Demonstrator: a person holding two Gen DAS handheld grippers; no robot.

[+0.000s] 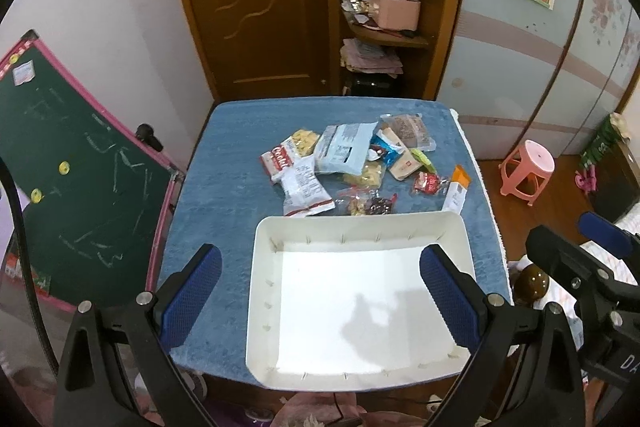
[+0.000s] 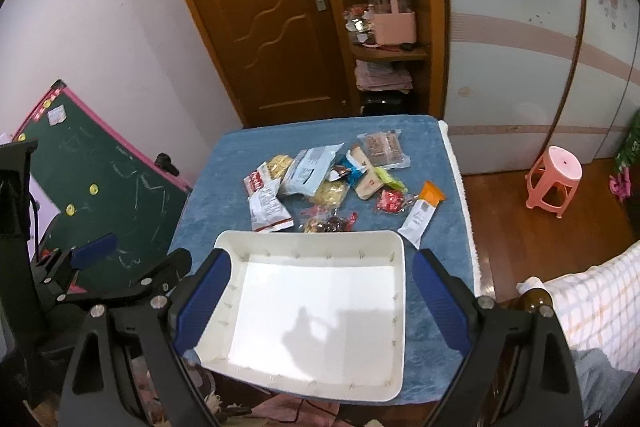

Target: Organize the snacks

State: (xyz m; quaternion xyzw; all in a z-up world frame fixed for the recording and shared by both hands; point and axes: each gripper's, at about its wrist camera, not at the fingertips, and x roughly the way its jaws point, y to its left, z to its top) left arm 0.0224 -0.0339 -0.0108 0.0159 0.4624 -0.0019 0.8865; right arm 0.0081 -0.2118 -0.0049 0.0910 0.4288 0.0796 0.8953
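A white empty tray (image 1: 460, 231) (image 2: 400, 307) sits on the near part of a blue-covered table (image 1: 224, 195) (image 2: 208, 195). Behind it lies a pile of snack packets (image 1: 344, 151) (image 2: 312, 171): a red-and-white bag (image 1: 304, 187) (image 2: 266, 209), a pale blue bag (image 1: 344, 147), a clear pack of brown bars (image 2: 382, 147), a small red packet (image 2: 390, 201) and an orange-and-white bar (image 1: 456, 189) (image 2: 422, 211). My left gripper (image 1: 320, 291) is open and empty, held above the tray's near side. My right gripper (image 2: 320, 303) is open and empty above the tray; its fingers (image 1: 600, 227) show at the left wrist view's right edge.
A green chalkboard (image 1: 80, 187) (image 2: 120, 187) leans left of the table. A wooden door and shelves (image 1: 384, 11) stand behind. A pink stool (image 1: 528, 167) (image 2: 554, 179) stands on the floor to the right. A brown bottle (image 2: 532, 299) is near the right edge.
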